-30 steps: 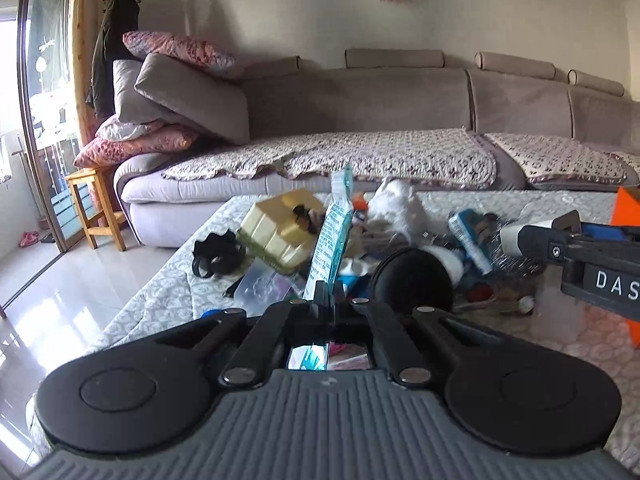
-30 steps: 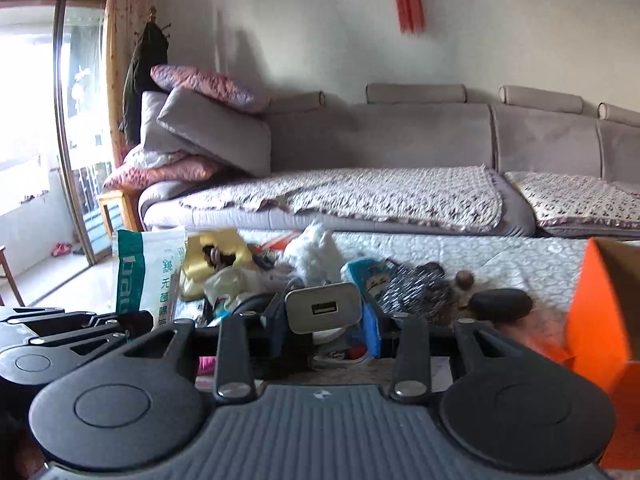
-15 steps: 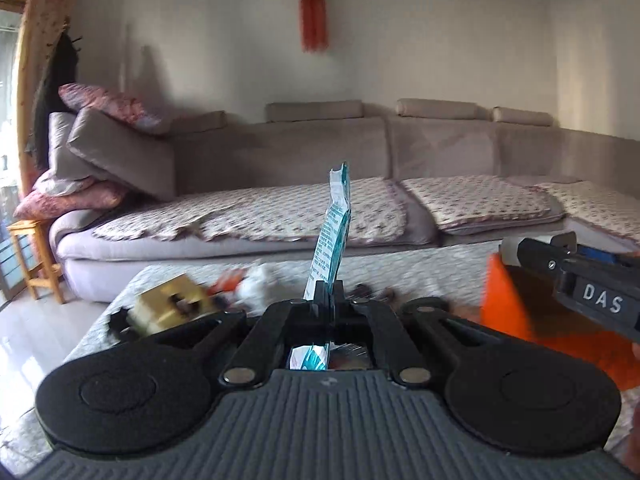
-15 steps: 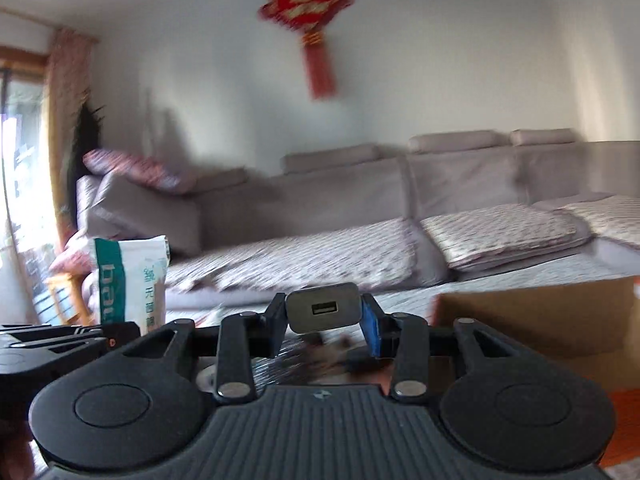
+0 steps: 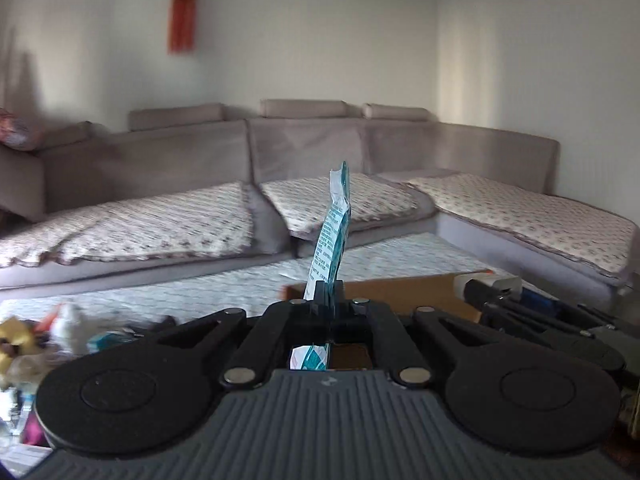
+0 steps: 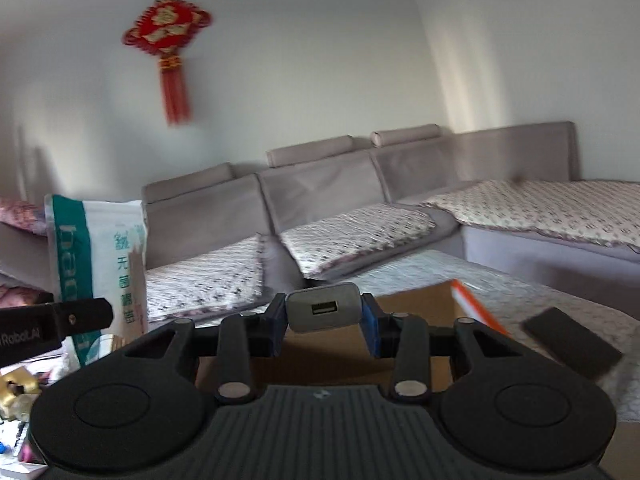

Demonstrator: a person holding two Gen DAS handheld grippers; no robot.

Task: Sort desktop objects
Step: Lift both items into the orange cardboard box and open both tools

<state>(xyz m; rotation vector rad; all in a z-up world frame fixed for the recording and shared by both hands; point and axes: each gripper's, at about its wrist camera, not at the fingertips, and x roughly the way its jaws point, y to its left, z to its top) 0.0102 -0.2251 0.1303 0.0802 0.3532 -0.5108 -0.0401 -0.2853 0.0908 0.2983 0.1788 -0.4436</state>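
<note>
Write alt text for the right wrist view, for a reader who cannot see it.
The right gripper is shut on a grey USB charger, held above an open cardboard box. At left, the left gripper holds a white-and-green packet; a grey sofa stands behind.

Left gripper (image 5: pixel 328 294) clamped edge-on around a teal-and-white printed packet (image 5: pixel 331 236), standing upright and slightly bent above the fingers. Just beyond, an open cardboard box (image 5: pixel 400 292) on the cloth-covered counter (image 5: pixel 224 284). At right, right gripper (image 5: pixel 496 286) gripping a pale charger (image 5: pixel 486 280). Blurred clutter (image 5: pixel 60 330) at left. Grey sofa (image 5: pixel 200 168) and red knot ornament (image 5: pixel 182 4) behind.
</note>
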